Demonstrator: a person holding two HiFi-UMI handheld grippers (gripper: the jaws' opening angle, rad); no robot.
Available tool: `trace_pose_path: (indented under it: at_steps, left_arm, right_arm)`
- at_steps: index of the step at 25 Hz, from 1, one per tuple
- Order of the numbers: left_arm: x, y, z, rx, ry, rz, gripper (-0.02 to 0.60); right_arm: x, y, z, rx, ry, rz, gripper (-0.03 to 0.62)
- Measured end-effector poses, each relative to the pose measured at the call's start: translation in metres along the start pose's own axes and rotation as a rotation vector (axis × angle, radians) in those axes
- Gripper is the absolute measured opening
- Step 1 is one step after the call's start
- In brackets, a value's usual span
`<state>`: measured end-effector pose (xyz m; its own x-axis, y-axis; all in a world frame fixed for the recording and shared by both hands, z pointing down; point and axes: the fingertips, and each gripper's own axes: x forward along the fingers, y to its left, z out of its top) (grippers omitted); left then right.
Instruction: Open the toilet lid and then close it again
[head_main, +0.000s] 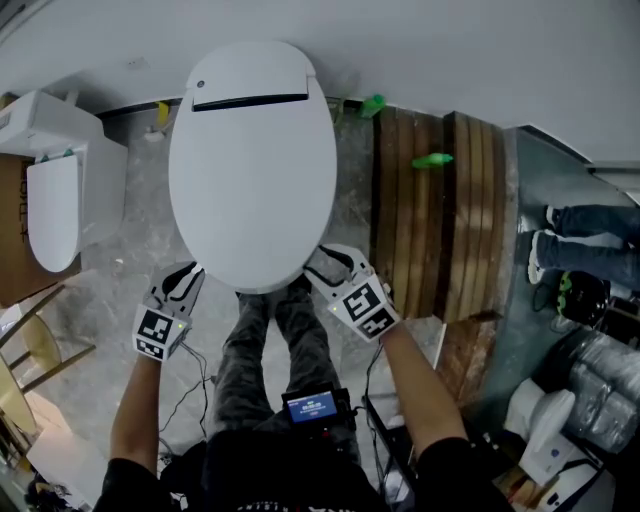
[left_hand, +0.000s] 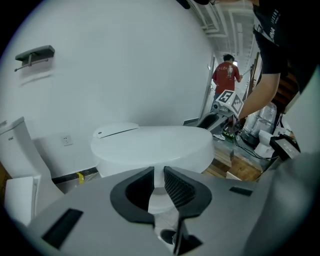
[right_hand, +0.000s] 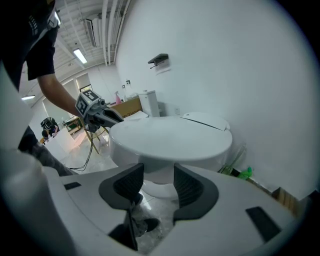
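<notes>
Place: workshop-like test room | Signs: toilet (head_main: 252, 160), second toilet (head_main: 55, 205), wooden pallet (head_main: 440, 230), cardboard box (head_main: 10, 250)

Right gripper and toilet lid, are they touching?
Cannot tell. Head view puts the right gripper at the toilet lid rim; no view shows contact or gap.

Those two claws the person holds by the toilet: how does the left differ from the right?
The left claw has its jaws nearly together, with only a slim gap; the right claw has its jaws well apart. The left claw sits at the left of the front rim of the closed toilet lid, the right claw at the right of it. Both are empty, aim at that rim and carry a marker cube.
</notes>
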<state>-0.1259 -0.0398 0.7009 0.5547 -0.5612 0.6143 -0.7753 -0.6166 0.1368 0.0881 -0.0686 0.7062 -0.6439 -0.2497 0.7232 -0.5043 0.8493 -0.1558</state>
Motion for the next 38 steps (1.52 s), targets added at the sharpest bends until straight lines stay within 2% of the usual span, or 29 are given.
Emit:
trace_pose_path:
  at_steps: [4,10,24,38]
  left_arm:
    - [0.007,-0.004,-0.017,0.006,-0.002,0.048,0.052]
    - [0.023,-0.01,-0.046,0.015,0.013,0.082,0.032]
    - [0.06,-0.01,-0.11,0.006,0.056,0.115,0.028]
    - [0.095,-0.005,-0.154,0.007,0.117,0.159,0.02]
  right_arm:
    - [0.011,0.003,-0.017,-0.041,0.014,-0.027,0.189]
    - [0.031,0.005,-0.047,-0.068,0.035,-0.041,0.179]
    - [0.077,0.007,-0.098,-0.089,0.072,-0.083,0.179]
    - [0.117,-0.002,-0.137,-0.096,0.101,-0.121,0.179]
